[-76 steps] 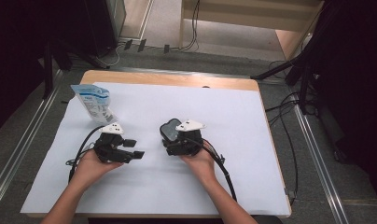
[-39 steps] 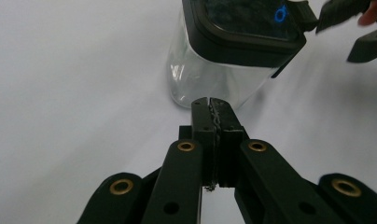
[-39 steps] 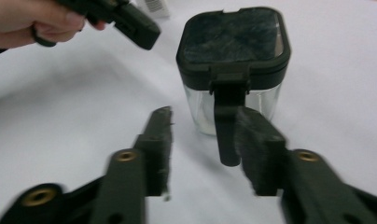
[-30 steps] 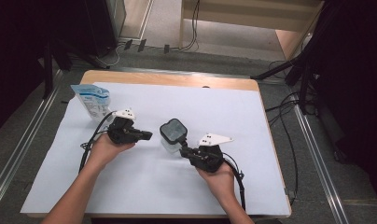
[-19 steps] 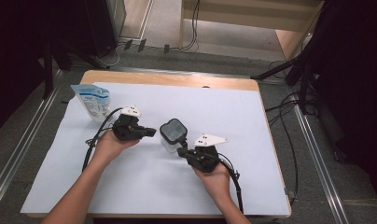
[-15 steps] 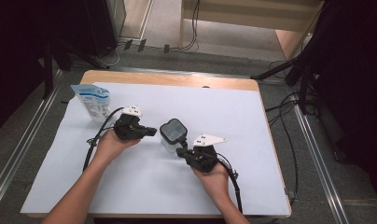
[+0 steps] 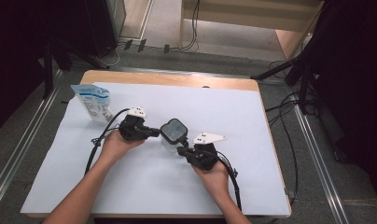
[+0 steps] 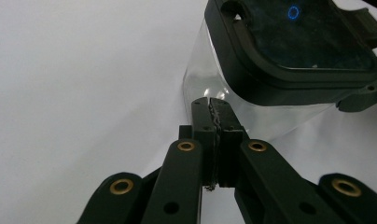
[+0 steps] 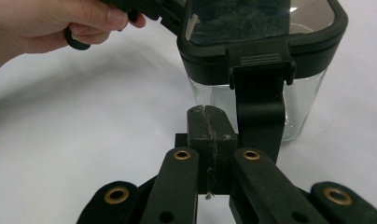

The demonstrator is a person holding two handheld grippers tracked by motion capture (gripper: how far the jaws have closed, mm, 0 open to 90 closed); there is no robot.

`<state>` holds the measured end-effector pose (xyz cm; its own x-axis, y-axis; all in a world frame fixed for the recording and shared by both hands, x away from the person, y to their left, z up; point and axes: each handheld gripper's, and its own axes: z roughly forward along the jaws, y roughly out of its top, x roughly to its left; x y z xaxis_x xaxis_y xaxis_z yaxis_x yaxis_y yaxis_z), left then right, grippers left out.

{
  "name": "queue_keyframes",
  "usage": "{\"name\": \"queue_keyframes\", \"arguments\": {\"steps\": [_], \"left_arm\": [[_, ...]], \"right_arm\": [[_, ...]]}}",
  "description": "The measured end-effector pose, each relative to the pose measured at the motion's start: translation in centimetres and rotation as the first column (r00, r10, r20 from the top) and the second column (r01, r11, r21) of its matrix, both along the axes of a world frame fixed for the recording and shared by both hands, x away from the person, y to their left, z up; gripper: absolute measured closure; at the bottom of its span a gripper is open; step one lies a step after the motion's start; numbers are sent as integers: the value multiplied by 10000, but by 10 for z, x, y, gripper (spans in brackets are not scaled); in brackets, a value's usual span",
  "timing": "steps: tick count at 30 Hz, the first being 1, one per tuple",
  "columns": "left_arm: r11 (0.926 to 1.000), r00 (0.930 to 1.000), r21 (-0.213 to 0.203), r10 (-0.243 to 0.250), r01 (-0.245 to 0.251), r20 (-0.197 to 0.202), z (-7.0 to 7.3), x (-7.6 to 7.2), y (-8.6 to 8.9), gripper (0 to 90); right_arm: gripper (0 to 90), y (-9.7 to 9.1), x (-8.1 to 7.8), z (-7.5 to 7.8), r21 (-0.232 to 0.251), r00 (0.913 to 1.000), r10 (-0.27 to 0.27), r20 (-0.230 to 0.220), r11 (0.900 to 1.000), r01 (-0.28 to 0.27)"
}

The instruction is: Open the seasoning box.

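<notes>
A clear plastic container [image 7: 171, 141] with a black latched lid [image 7: 173, 129] stands mid-table on the white sheet. My left gripper [image 7: 155, 132] lies at its left side, jaws shut with nothing between them. In the left gripper view the shut tips [image 8: 213, 106] sit right at the clear wall [image 8: 266, 116], under the lid [image 8: 294, 42]. My right gripper [image 7: 181, 150] is at the container's near right, also shut and empty. In the right gripper view its tips [image 9: 208, 113] sit just left of a black latch [image 9: 260, 107] that hangs down the container's side. I cannot tell whether either touches the container.
A blue-and-white pouch [image 7: 93, 102] lies at the sheet's far left. The white sheet [image 7: 233, 112] covers the wooden table [image 7: 168, 79]. Cables trail from both grippers toward the near edge. The person's left hand [image 9: 51, 23] shows beside the lid.
My right gripper has drawn back from the container toward the near right. My left gripper has shifted up and right until it lies beside the container's left side.
</notes>
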<state>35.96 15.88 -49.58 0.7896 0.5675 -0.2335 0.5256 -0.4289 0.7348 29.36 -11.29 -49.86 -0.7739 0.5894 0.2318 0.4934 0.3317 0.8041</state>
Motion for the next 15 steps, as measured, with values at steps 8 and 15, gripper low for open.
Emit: {"name": "queue_keyframes", "arguments": {"steps": [8, 15], "left_arm": [[9999, 9999, -7, -108, 108, 10, 0, -3, -4, 898], [9995, 9995, -20, -306, 306, -16, 1, -7, -7, 890]], "right_arm": [[900, -9, 5, 1, 11, 9996, -231, -167, 9997, 231], [900, -18, 9, 3, -19, 9990, -389, -215, 9992, 389]]}}
